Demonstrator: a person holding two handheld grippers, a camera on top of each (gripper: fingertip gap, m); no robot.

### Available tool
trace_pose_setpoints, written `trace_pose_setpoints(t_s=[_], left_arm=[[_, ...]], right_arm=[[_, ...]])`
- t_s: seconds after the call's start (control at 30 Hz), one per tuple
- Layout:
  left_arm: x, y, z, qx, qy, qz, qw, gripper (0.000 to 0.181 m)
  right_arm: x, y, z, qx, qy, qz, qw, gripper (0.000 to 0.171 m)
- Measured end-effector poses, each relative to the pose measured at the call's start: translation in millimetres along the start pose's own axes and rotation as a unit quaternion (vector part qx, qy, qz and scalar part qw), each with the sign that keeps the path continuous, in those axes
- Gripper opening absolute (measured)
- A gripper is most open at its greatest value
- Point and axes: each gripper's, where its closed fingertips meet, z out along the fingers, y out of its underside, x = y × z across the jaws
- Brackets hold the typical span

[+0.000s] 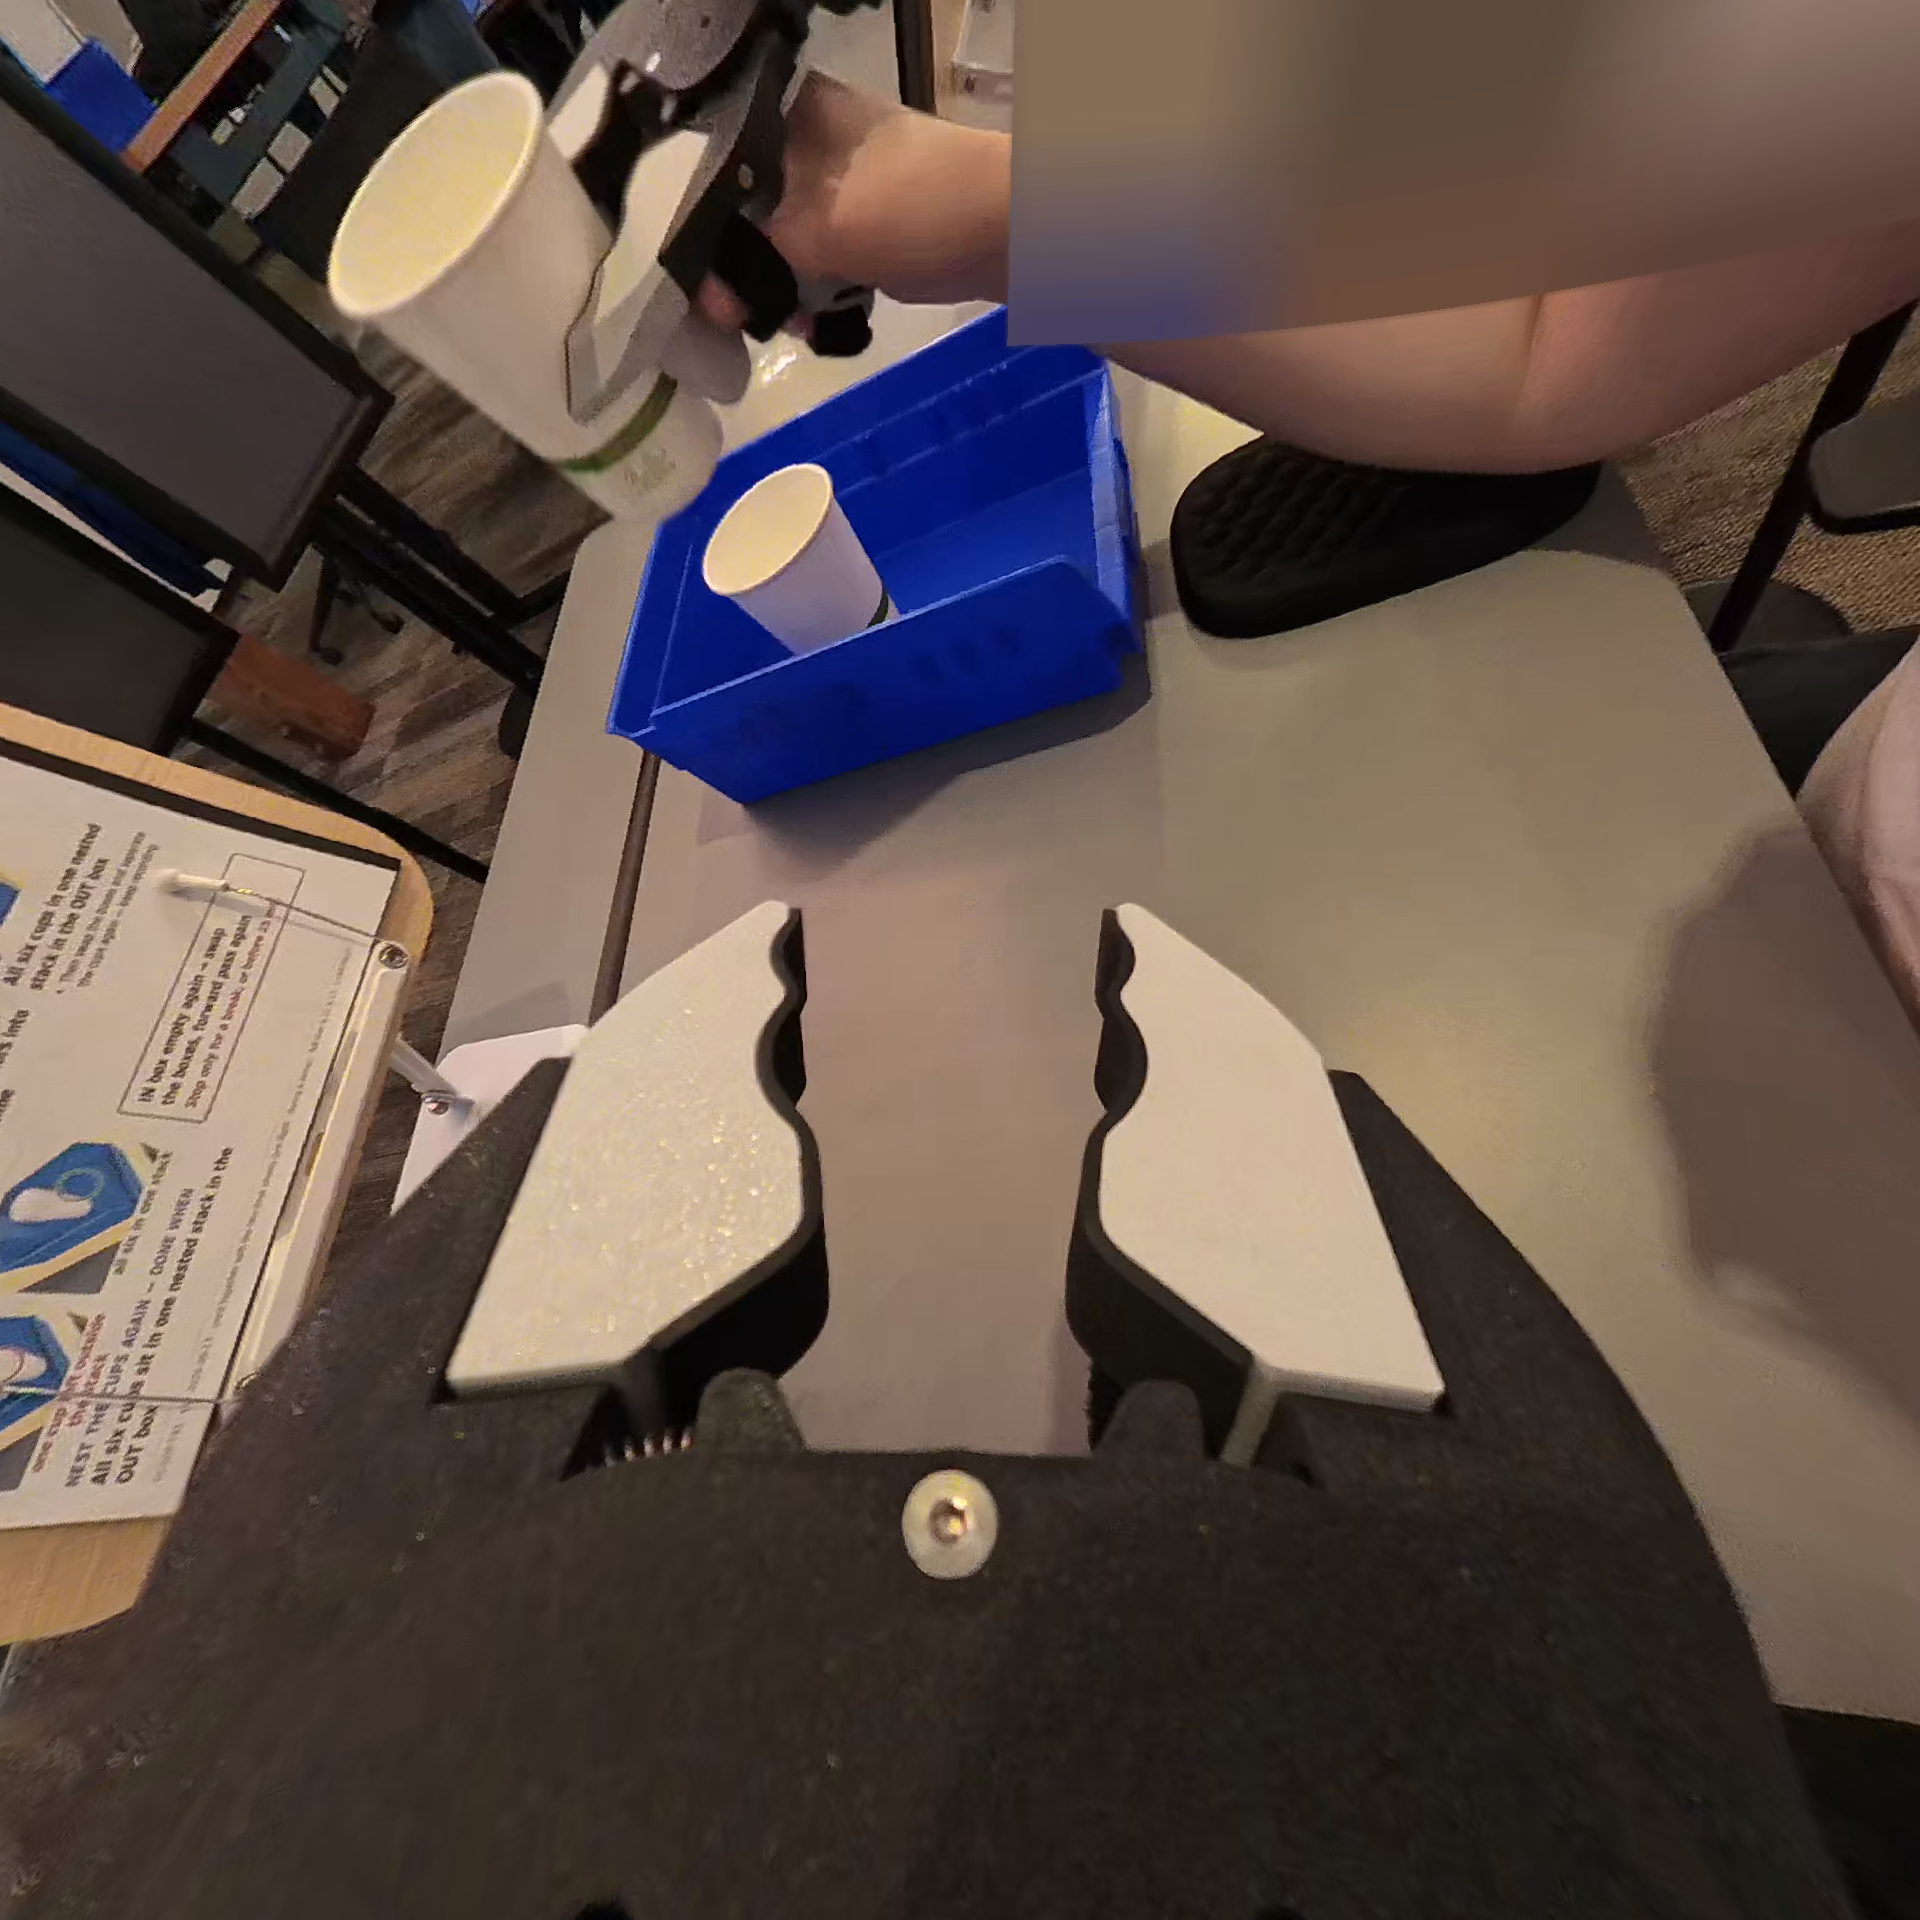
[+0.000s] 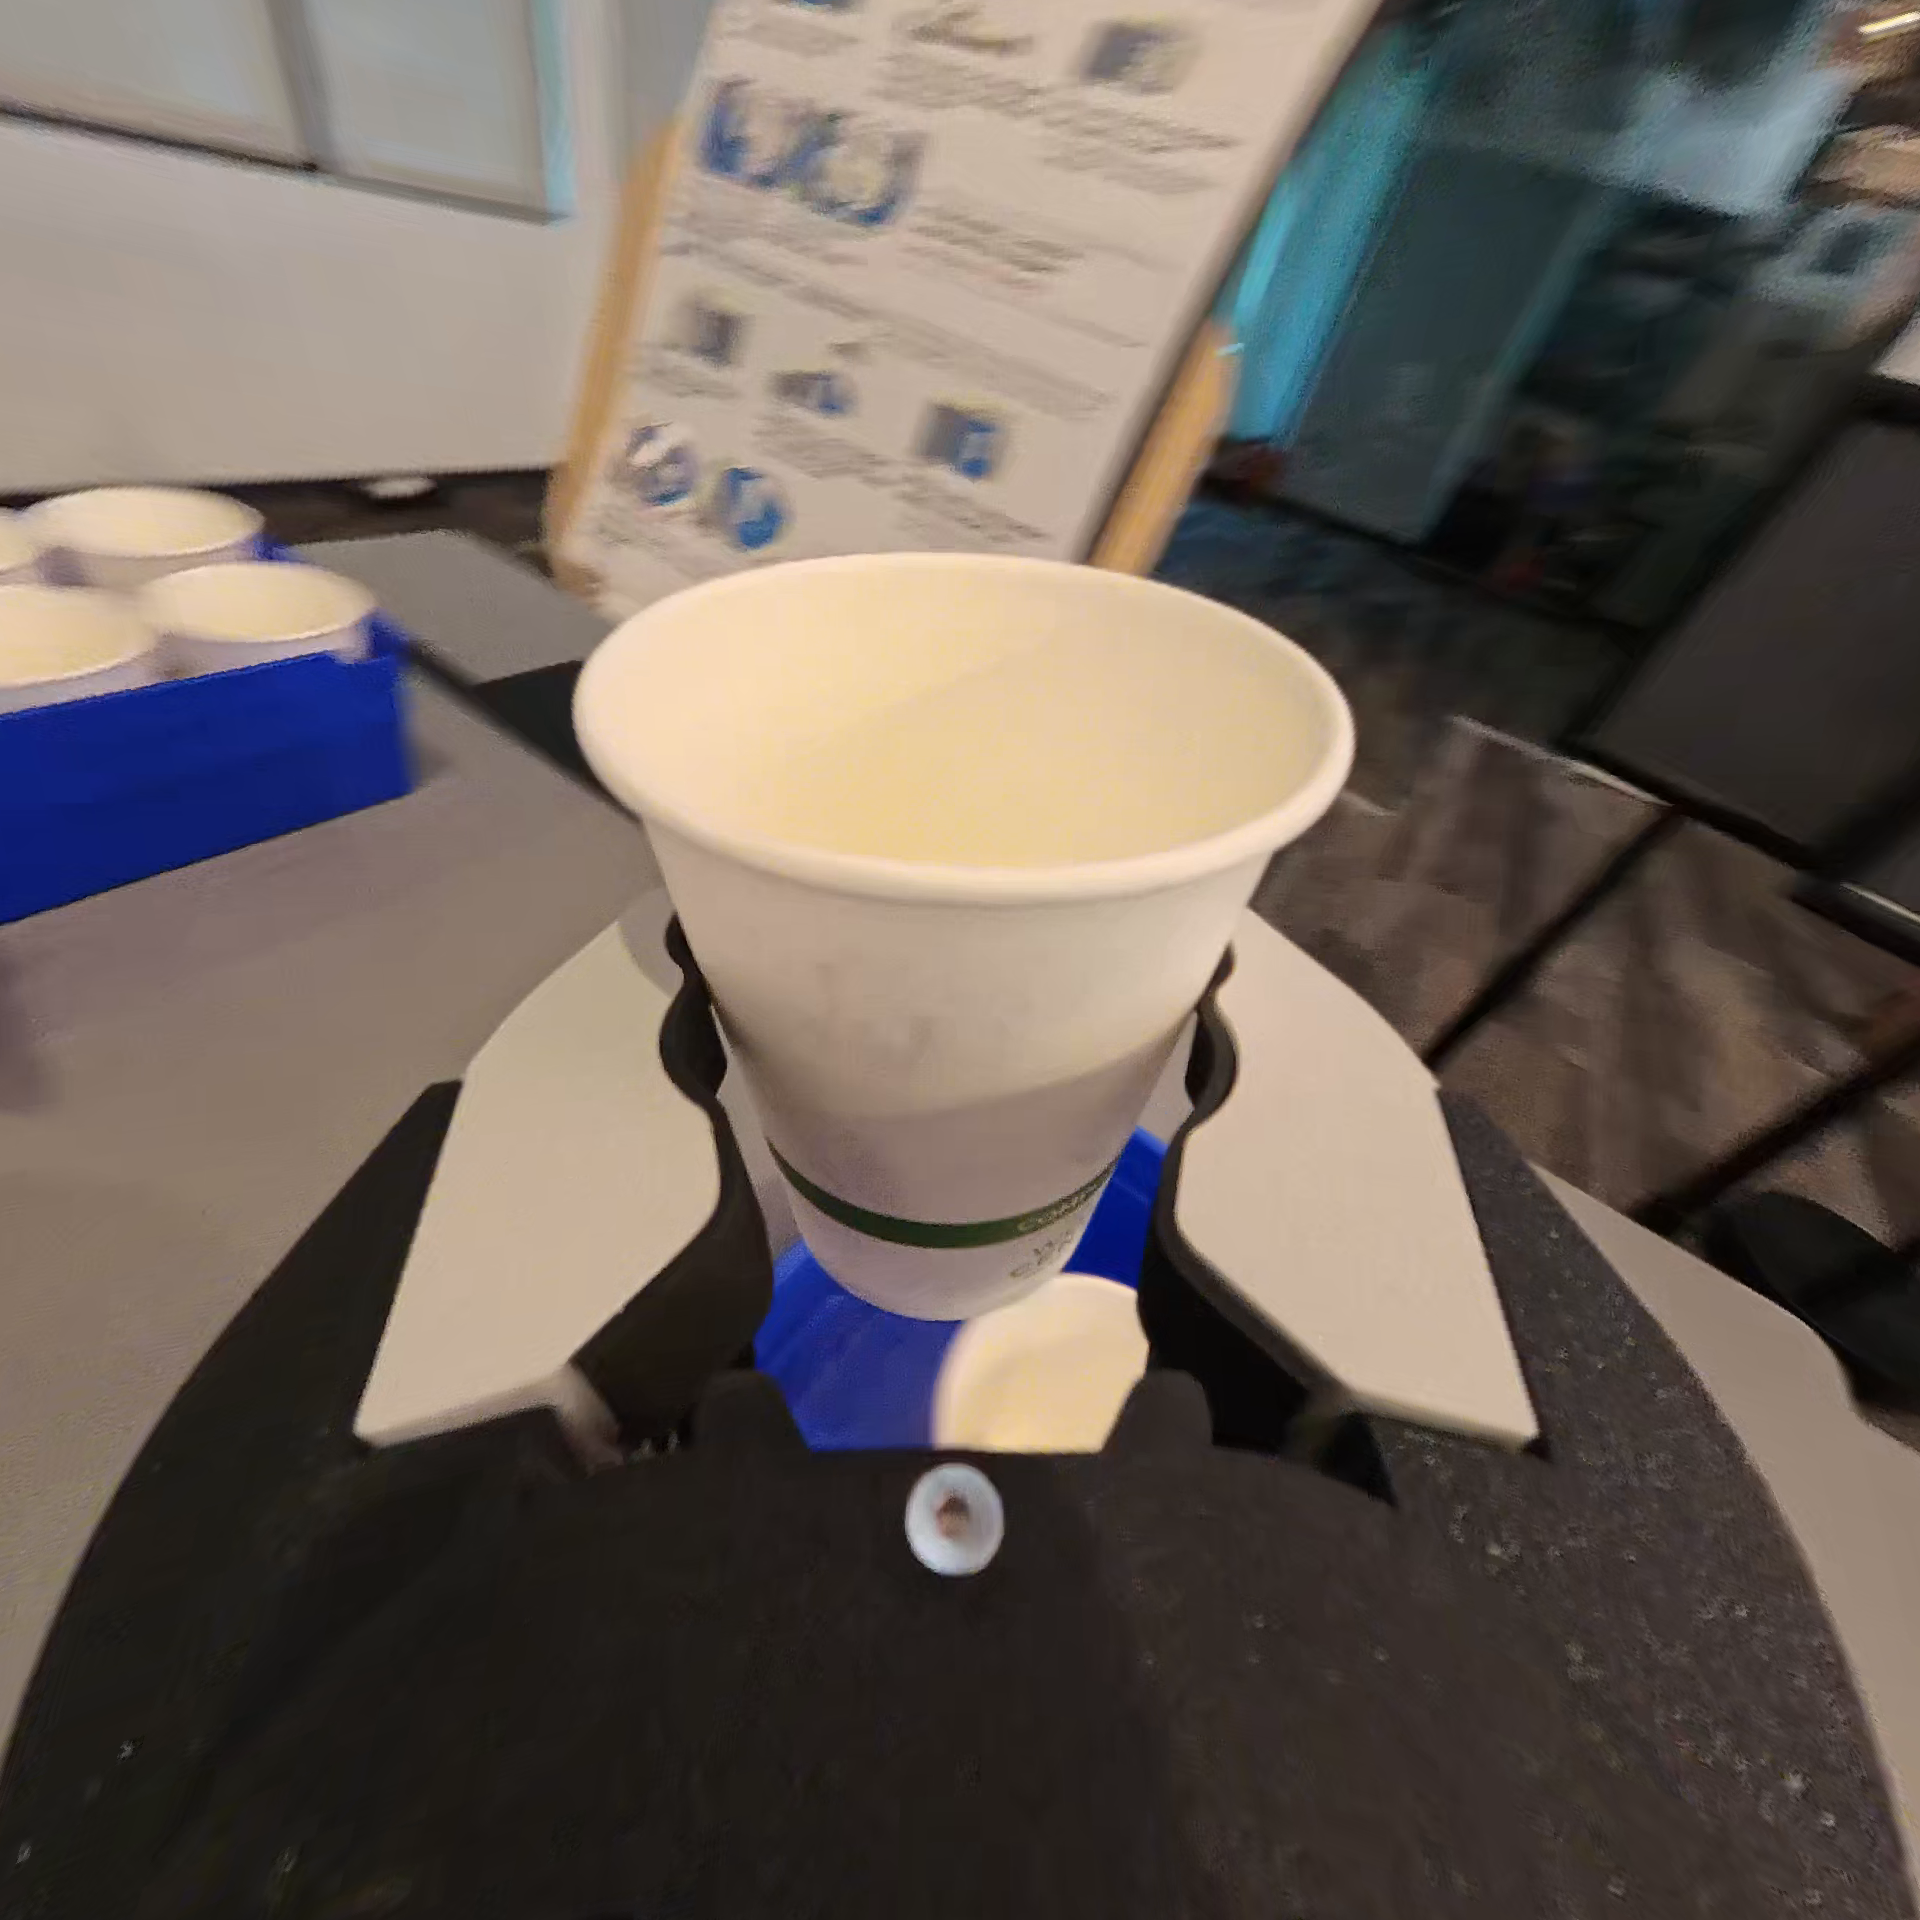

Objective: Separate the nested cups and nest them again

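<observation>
My right gripper (image 2: 951, 997) is shut on a white paper cup (image 2: 956, 894) with a green band near its base, held in the air. It also shows in the left wrist view, where the right gripper (image 1: 634, 281) holds the cup (image 1: 468, 270) tilted above the far left end of a blue bin (image 1: 894, 707). Another white cup (image 1: 795, 561) leans inside that bin; its rim shows below the held cup in the right wrist view (image 2: 1039, 1361). My left gripper (image 1: 951, 956) is open and empty over the grey table (image 1: 1351, 883), short of the bin.
A second blue bin (image 2: 197, 748) with several upright white cups (image 2: 249, 613) stands at the left in the right wrist view. A wooden board with an instruction sheet (image 1: 156, 1091) stands left of the table. A black pad (image 1: 1351, 530) lies right of the bin, under a person's arm (image 1: 1455, 364).
</observation>
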Motion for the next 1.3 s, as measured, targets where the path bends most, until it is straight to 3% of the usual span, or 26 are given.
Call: trace_pose_setpoints(t_s=[0.17, 0.43, 1.3], left_arm=[[2.7, 0.9, 1.5, -0.009, 0.001, 0.007, 1.0, 0.053], [3.7, 4.3, 1.2, -0.017, 0.002, 0.014, 1.0, 0.052], [15.3, 12.4, 7.6, -0.05, 0.023, 0.039, 0.998, 0.05]], right_arm=[[50.8, 53.0, -1.2, -0.037, 0.053, 0.05, 0.997, 0.088], [52.0, 90.5, 9.8, -0.085, 0.023, 0.073, 0.993, 0.088], [45.1, 135.6, 2.1, -0.202, -0.026, 0.092, 0.975, 0.09]])
